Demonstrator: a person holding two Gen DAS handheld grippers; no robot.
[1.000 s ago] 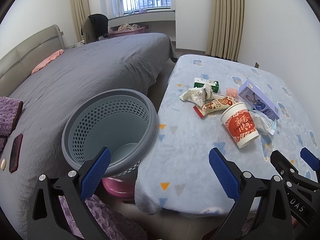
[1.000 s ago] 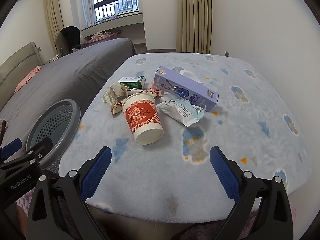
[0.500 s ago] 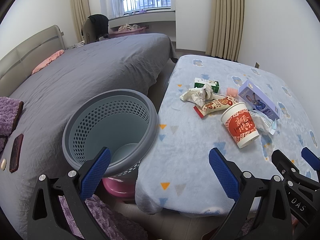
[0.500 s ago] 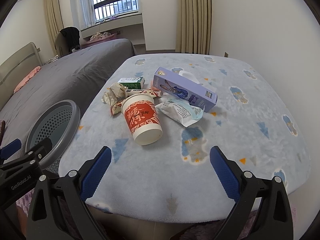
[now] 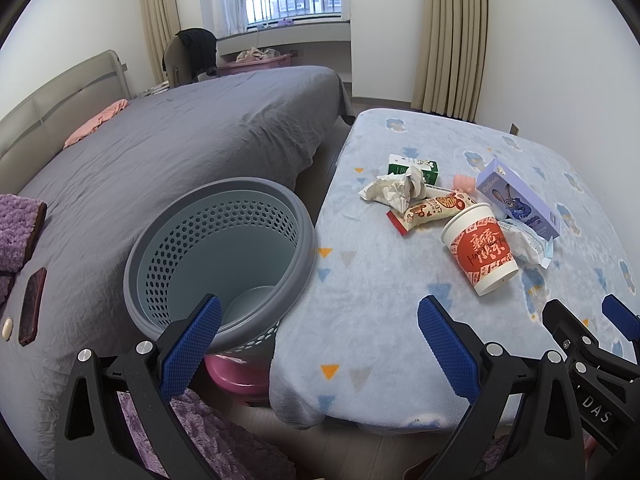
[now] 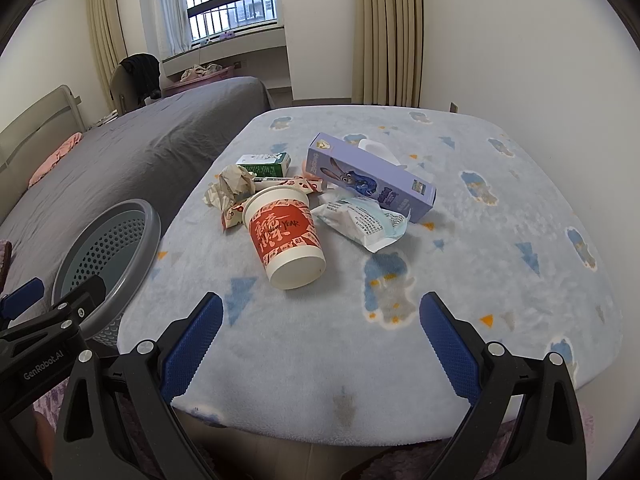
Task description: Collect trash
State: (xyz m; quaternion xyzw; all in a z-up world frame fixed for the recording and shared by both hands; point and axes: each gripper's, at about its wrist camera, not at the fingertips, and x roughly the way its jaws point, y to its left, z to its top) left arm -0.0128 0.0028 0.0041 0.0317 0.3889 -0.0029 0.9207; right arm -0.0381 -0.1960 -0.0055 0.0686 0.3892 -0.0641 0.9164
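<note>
At the far left lies the grey bed (image 5: 168,148), and wedged between it and the blanket-covered surface (image 5: 360,304) stands the perforated grey waste basket (image 5: 224,256), its rim touching the blanket's edge. Only a pale round shape shows at the bottom of it; I cannot tell what that is. The left gripper (image 5: 318,334) hangs over the gap between basket and surface, jaws spread wide and holding nothing.

Further right, the trash sits in one tight cluster on the surface: a crumpled paper wad (image 6: 232,186) against a green carton (image 6: 266,162), a snack wrapper (image 5: 438,208) lying partly under the rim of the red-and-white paper cup (image 6: 288,236), then a white plastic packet (image 6: 360,220) touching the long purple box (image 6: 370,178). The cup lies tipped on its side, base toward the cameras. The right gripper (image 6: 318,334) hovers at the near edge, aimed at the cup, jaws also wide apart and empty.

No piece looks collected yet. The risks, as I judge them: a thin paper cup may crush or roll away if pinched across its side; reaching into the pile could drag neighbouring wrappers off the soft blanket; and the basket, only leaning between bed and surface, could tip if bumped, or a drop could miss its mouth.
</note>
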